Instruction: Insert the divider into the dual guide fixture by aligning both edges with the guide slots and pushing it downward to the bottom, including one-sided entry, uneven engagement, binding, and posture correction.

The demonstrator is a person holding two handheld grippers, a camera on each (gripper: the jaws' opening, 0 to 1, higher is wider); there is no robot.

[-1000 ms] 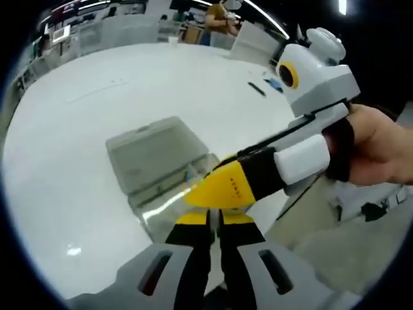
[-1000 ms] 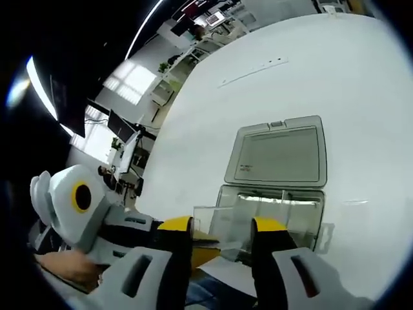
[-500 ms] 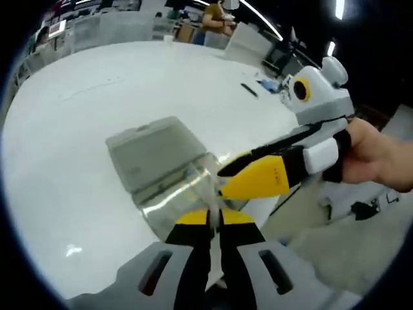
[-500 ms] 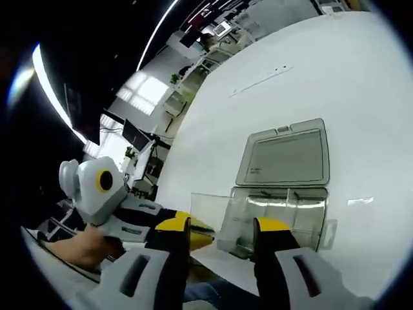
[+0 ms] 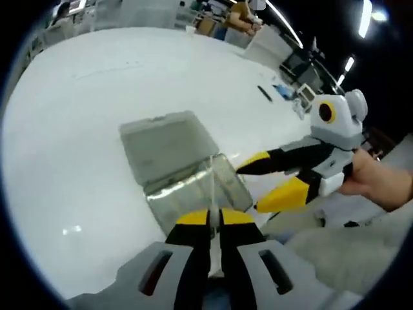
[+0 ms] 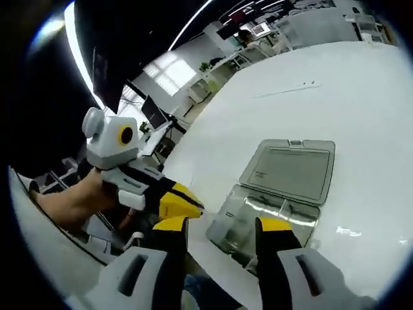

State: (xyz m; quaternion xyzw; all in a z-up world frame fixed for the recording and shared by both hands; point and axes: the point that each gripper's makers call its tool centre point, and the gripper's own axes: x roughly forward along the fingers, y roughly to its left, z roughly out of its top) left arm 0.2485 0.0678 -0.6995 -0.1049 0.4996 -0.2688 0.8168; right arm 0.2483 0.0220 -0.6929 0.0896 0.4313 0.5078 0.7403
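Note:
My left gripper (image 5: 213, 218) is shut on a thin clear divider (image 5: 211, 188), seen edge-on as it rises from between the jaws. Just beyond it on the white table stands the clear guide fixture box (image 5: 193, 194), with its grey lid (image 5: 169, 147) lying open behind. My right gripper (image 5: 253, 187) comes in from the right, open and off to the box's right side. In the right gripper view that gripper (image 6: 221, 226) stands open with nothing between its fingers. The fixture box (image 6: 264, 219) and its lid (image 6: 293, 169) lie ahead of it. The left gripper (image 6: 193, 205) is held by a hand at the left.
The white table (image 5: 77, 129) spreads wide around the box. Small dark items (image 5: 264, 92) lie near its far edge. Desks, monitors and a person (image 5: 242, 13) are in the background. The table's near edge (image 6: 193, 248) runs just in front of the box.
The right gripper has drawn back from the divider and the left gripper's tips, off to the right. The left gripper stays shut on the divider, above the box. Both views shifted.

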